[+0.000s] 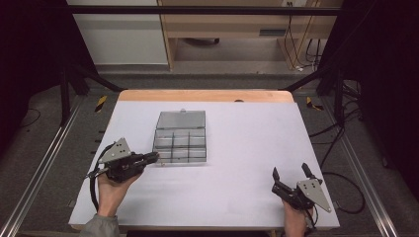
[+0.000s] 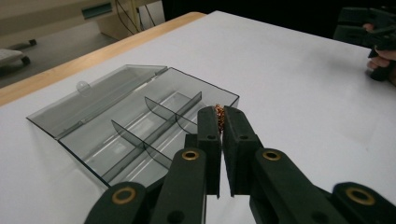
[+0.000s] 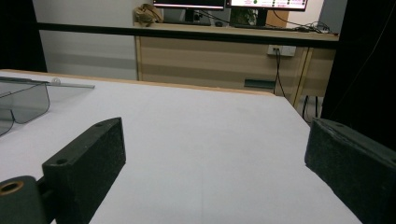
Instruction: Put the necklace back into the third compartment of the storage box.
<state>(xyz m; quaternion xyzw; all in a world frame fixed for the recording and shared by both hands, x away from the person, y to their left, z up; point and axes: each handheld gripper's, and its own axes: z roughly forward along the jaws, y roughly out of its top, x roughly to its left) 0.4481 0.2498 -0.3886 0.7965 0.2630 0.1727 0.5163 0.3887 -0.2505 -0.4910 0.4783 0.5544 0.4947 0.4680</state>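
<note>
Left gripper [image 2: 219,122]: jaws clamped on copper chain [image 2: 219,116], above organiser box [image 1: 180,137] corner.
Right gripper [image 1: 291,178]: jaws apart, empty, near table [image 1: 247,148] front-right corner.
Handling: chain likely light, limp, slippery; pinch mid-bundle.

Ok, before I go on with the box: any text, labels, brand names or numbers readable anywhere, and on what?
None can be read.
Compartment box: clear smoky plastic, no label or print shows.
Left gripper, shut on a small coppery chain: no markings.
Right gripper: no markings.
Monitors on the far desk: coloured lines on screen, too small and blurred to read.
</note>
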